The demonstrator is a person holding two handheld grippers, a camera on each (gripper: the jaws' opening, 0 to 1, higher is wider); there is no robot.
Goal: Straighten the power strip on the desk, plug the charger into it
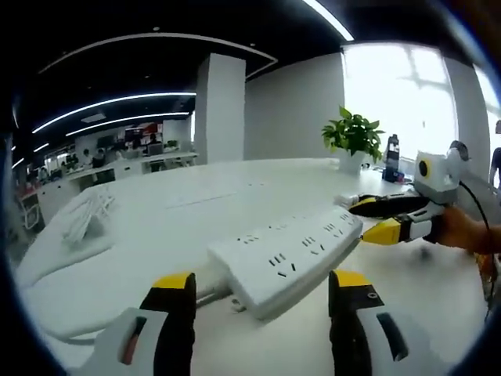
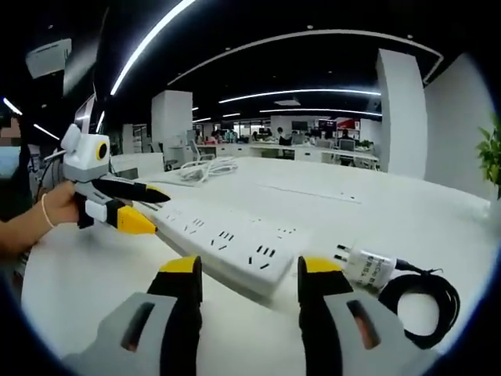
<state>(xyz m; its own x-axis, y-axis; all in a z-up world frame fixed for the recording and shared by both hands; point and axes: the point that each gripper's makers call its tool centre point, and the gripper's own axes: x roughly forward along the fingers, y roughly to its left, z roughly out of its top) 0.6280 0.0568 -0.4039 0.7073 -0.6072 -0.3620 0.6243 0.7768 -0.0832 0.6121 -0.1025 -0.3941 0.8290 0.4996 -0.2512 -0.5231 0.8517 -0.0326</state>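
Observation:
A long white power strip (image 1: 290,254) (image 2: 227,239) lies on the white desk (image 1: 196,204). Its cord leaves at the end near my left gripper (image 1: 264,282), which is open with a jaw on each side of that end. My right gripper (image 2: 250,266) is open too and flanks the opposite end. Each gripper shows in the other's view: the right gripper (image 1: 360,221) at the strip's far tip, the left gripper (image 2: 159,211) likewise. A white charger (image 2: 368,266) with a coiled black cable (image 2: 423,301) lies on the desk just right of the right gripper.
A bundle of white cables (image 1: 86,215) (image 2: 205,168) rests further along the desk. A potted plant (image 1: 354,137) and a dark bottle (image 1: 391,157) stand by the window. A person's hand (image 2: 39,223) holds the left gripper. Office desks fill the background.

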